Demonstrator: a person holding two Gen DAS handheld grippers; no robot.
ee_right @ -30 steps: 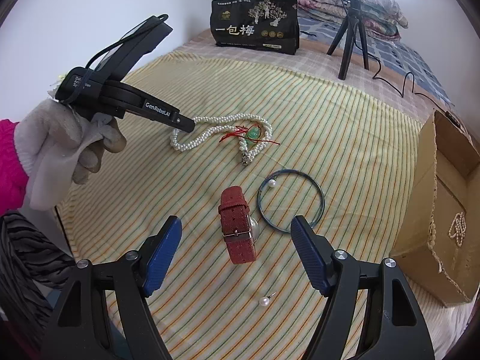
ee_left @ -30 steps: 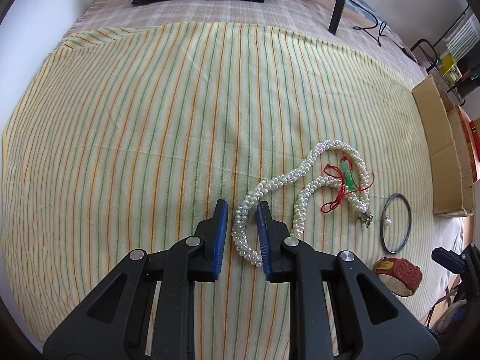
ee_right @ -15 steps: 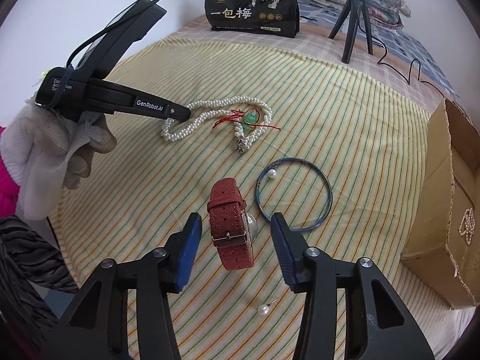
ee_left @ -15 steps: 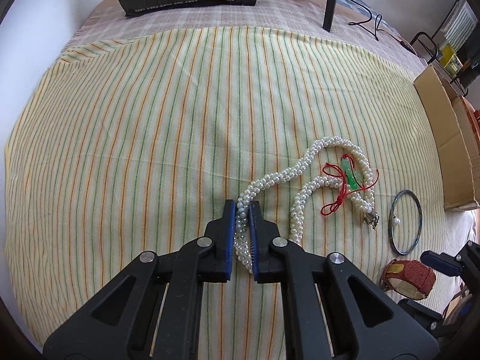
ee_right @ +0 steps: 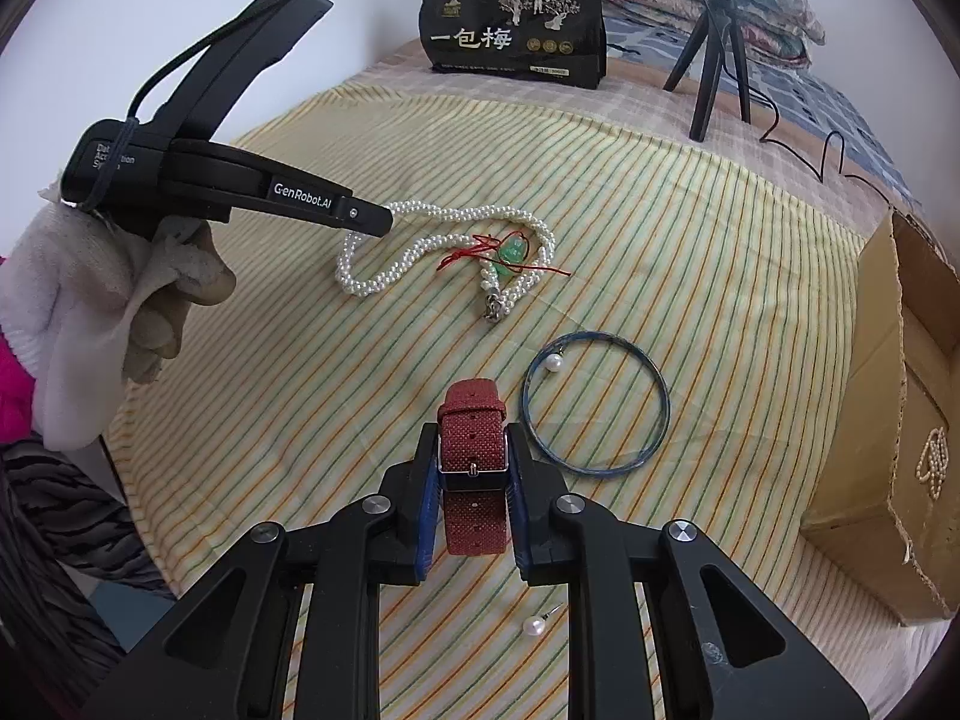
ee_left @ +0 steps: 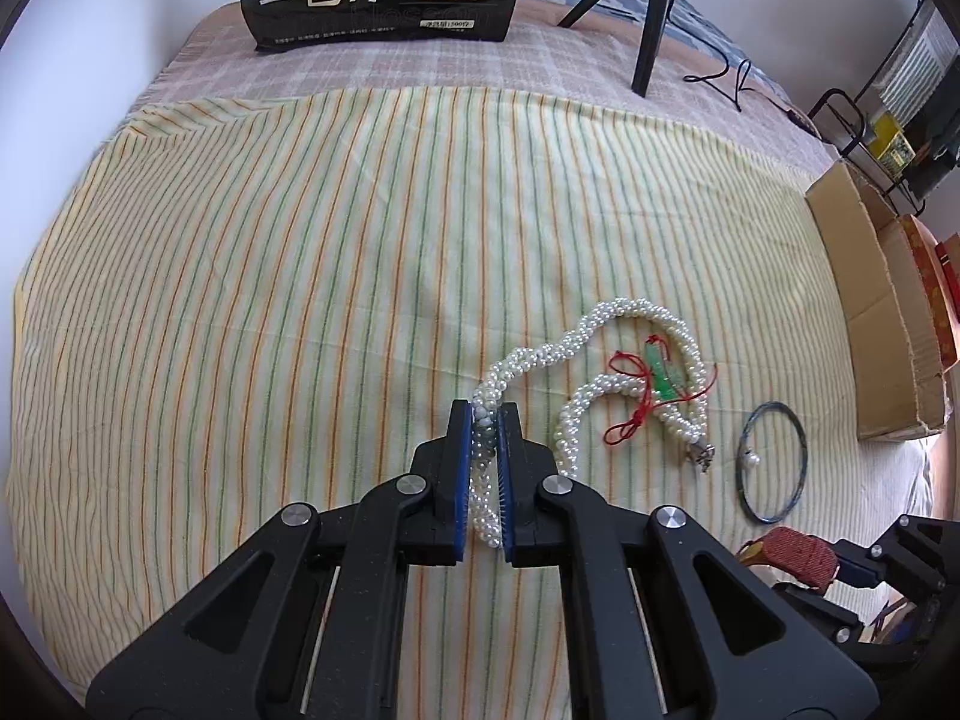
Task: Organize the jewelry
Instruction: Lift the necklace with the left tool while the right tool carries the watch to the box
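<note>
The left gripper (ee_left: 485,414), low centre of its frame, is clamped on the near loop of the pearl necklace (ee_left: 624,360), which trails right across the striped cloth (ee_left: 270,300). The right gripper (ee_right: 472,468), lower centre, is closing, pads against the red watch strap (ee_right: 471,450); a blue bangle (ee_right: 600,405) lies just right.

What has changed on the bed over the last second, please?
The left gripper shut on the pearl necklace. The right gripper is closing around the red watch strap, pads at its edges. The blue bangle and loose pearl stud stayed put.
</note>
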